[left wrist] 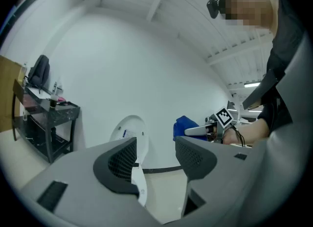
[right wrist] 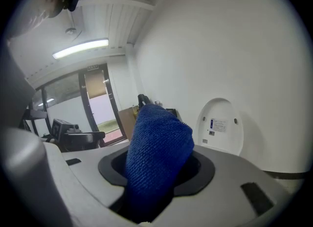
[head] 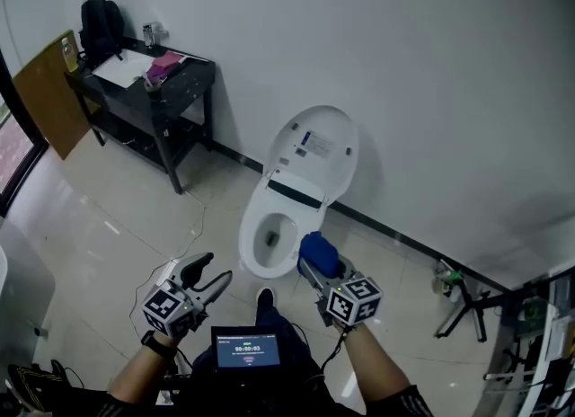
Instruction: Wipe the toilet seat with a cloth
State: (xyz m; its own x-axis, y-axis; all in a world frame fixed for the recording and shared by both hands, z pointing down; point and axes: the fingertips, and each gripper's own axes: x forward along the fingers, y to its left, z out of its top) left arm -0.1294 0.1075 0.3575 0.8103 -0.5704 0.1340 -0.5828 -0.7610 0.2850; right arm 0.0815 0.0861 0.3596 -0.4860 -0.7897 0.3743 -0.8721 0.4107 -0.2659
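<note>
Floor [head: 99, 226] of pale tile takes most of the head view, bare and open to the left of the toilet as far as the black table [head: 175, 83] by the wall [head: 431, 65]. To the right the floor narrows toward a small stand [head: 463, 303].

The toilet sits close against the wall's dark baseboard, lid [head: 316, 147] raised and leaning back. We see the toilet seat [head: 252, 243] as a white ring round the bowl, its front edge toward us.

Right gripper [head: 311, 270] has its jaws clamped on the blue cloth [right wrist: 156, 152], which bulges out past them. The cloth sits over the seat's right front edge; whether it touches we cannot tell.

Left gripper [left wrist: 155, 160] is held left of the seat's front edge, jaws spread with nothing between them.
</note>
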